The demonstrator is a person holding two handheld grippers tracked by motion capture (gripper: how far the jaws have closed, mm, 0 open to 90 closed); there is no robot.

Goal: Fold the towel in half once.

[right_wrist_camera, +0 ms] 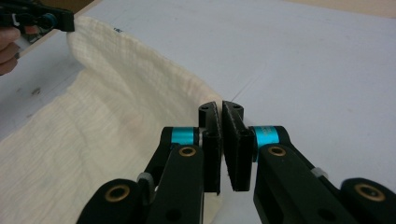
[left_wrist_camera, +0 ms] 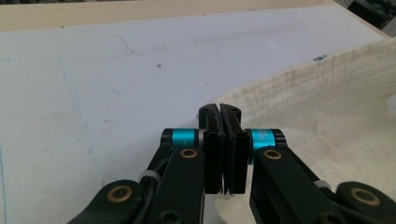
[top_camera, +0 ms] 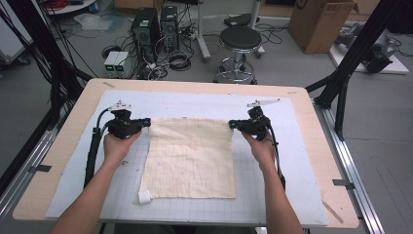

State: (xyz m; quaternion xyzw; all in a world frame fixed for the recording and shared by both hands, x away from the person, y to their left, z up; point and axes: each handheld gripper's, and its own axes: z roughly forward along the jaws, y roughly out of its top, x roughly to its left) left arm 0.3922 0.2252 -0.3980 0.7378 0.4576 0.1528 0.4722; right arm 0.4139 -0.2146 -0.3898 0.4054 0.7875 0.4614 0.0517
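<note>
- Left gripper (top_camera: 144, 122): we clamp the far left corner of the cream square woven cloth (top_camera: 191, 158).
- Right gripper (top_camera: 233, 125): we pinch its far right corner.
- Cloth lies on the white gridded mat (top_camera: 272, 195), far edge lifted.

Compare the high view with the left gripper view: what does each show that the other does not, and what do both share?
High view: both forearms, the right gripper, the cloth's near edge with a white tag, and a stool on the floor beyond. Left gripper view: the left gripper close up, jaws shut on the cloth's corner, which lifts off the mat. Both share the cream cloth, the white mat and the wooden table edge.
</note>
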